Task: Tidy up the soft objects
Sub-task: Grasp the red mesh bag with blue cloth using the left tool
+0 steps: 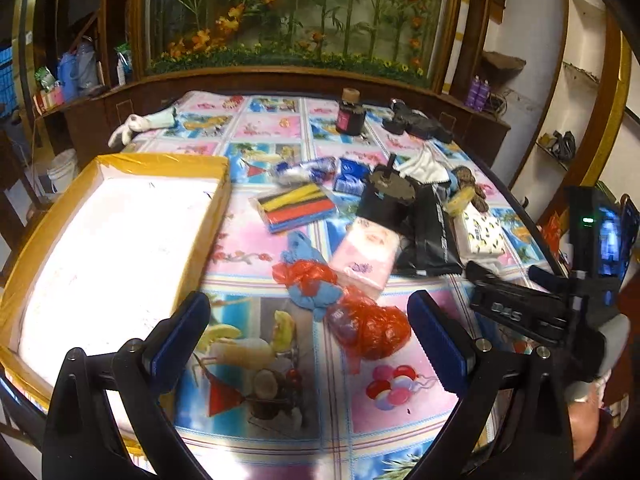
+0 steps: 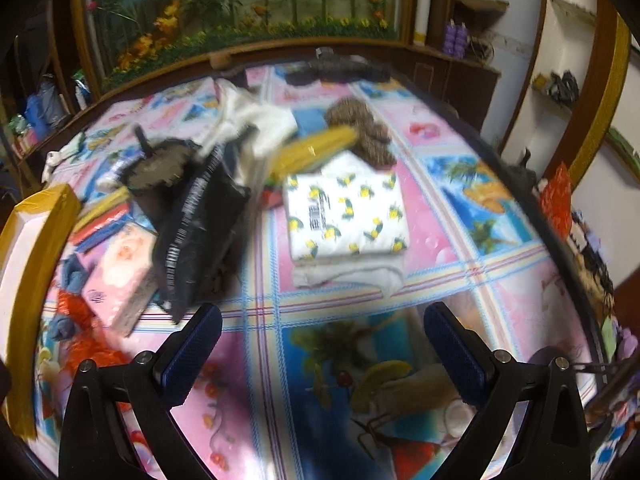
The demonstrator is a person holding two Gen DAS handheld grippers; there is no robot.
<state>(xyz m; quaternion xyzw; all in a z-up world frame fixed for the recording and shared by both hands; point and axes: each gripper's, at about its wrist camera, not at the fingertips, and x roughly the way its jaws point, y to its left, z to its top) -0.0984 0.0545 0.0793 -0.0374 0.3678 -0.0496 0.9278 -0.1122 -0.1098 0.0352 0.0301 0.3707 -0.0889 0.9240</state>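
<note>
A yellow-edged box with a white inside [image 1: 100, 248] stands at the table's left. Soft things lie in a pile in the middle: a red plastic bag [image 1: 372, 324], a blue cloth [image 1: 316, 292], a pink tissue pack [image 1: 366, 254], a black pouch [image 1: 434, 228] and a lemon-print tissue pack [image 2: 346, 216] on a white cloth. My left gripper [image 1: 312, 340] is open and empty above the red bag. My right gripper [image 2: 322, 354] is open and empty, in front of the lemon-print pack; it also shows in the left wrist view [image 1: 516, 308].
A pack of coloured sticks [image 1: 296, 208], blue wrapped packets [image 1: 316, 170], a brown knitted piece [image 2: 360, 128], a yellow sponge [image 2: 316, 146], a dark jar [image 1: 351, 114] and black items [image 1: 416, 122] lie farther back. A white soft toy [image 1: 140, 126] sits at the far left edge.
</note>
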